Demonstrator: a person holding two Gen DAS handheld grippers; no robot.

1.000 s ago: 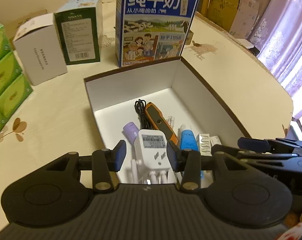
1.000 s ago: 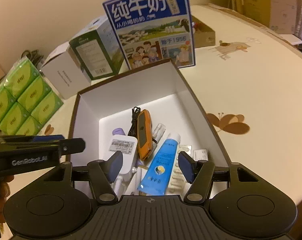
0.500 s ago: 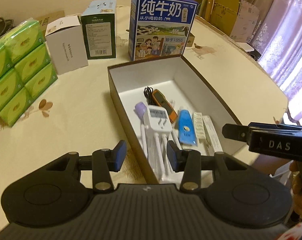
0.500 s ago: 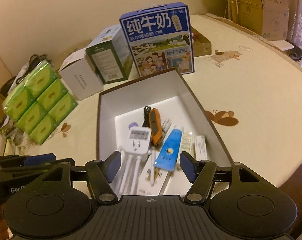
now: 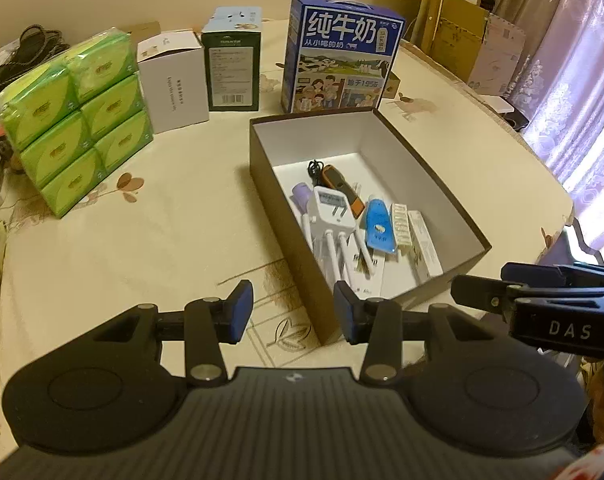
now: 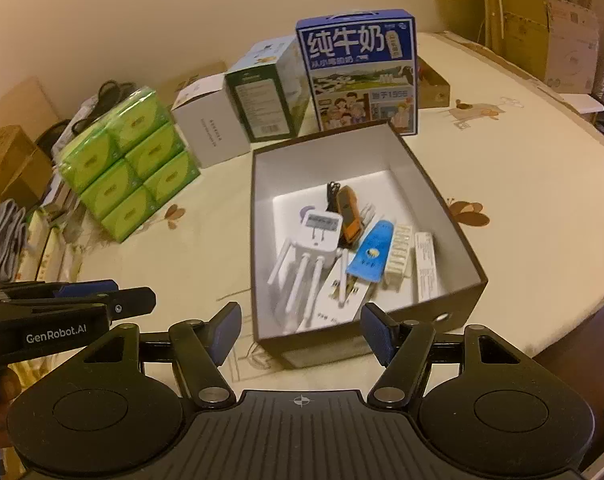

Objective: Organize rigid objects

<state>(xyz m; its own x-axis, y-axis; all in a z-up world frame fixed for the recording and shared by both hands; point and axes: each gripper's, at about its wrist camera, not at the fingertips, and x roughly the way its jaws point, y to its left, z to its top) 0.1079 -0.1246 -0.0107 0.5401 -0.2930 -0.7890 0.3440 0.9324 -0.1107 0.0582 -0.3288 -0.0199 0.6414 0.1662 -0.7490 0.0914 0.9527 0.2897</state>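
A brown open box (image 5: 421,168) (image 6: 441,208) with a white inside stands on the table. In it lie a white router with antennas (image 5: 329,216) (image 6: 315,236), an orange tool (image 5: 343,190) (image 6: 349,212), a blue tube (image 5: 377,226) (image 6: 371,254), a black cable (image 5: 314,168) and white packets (image 5: 421,240) (image 6: 425,264). My left gripper (image 5: 293,312) is open and empty, above the table just short of the box's near left corner. In the right wrist view my right gripper (image 6: 300,330) is also open and empty, above the box's near edge.
Behind the box stand a blue milk carton (image 5: 341,54) (image 6: 357,72), a green box (image 5: 232,68) (image 6: 266,96) and a white box (image 5: 172,84) (image 6: 210,124). A green tissue pack (image 5: 74,120) (image 6: 130,164) sits at the left. The table edge (image 5: 557,196) runs along the right.
Both grippers have pulled back and up from over the box's contents, so the whole box and more of the table show now. The right gripper's jaws stand slightly wider.
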